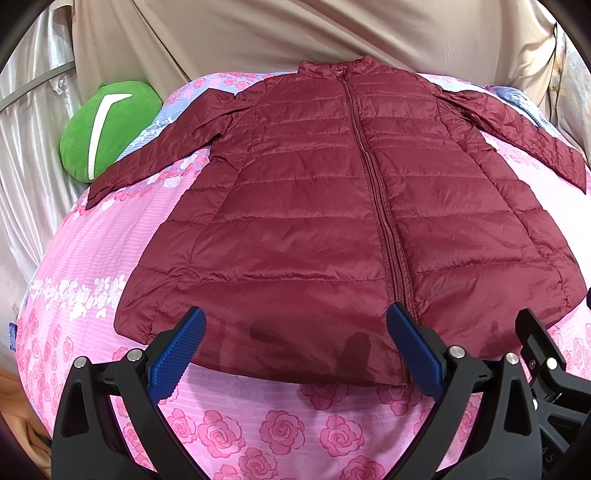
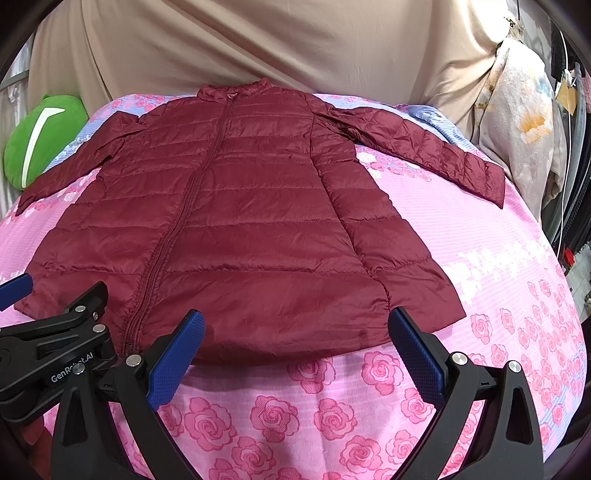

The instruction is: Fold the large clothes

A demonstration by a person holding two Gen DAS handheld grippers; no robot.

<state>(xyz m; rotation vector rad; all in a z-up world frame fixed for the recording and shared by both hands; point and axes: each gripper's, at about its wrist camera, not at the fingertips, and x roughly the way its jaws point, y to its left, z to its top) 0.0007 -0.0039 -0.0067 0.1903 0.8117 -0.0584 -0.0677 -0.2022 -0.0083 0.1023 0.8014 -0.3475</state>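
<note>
A dark red quilted jacket (image 1: 332, 206) (image 2: 236, 221) lies flat and zipped on the pink rose-print bed cover (image 1: 92, 266), collar far, hem near, both sleeves spread out sideways. My left gripper (image 1: 295, 321) hangs open just above the hem's left half, nothing between its blue pads (image 1: 177, 354). In the right wrist view my right gripper (image 2: 295, 325) is open over the hem's right half, also holding nothing. The left gripper's black body (image 2: 55, 354) shows at that view's lower left.
A green plush cushion (image 1: 103, 125) (image 2: 40, 136) lies at the bed's far left. Beige fabric (image 1: 295, 33) hangs behind the bed. Pale draped cloth (image 2: 524, 122) and cables stand at the far right. The bed cover (image 2: 517, 277) extends right of the jacket.
</note>
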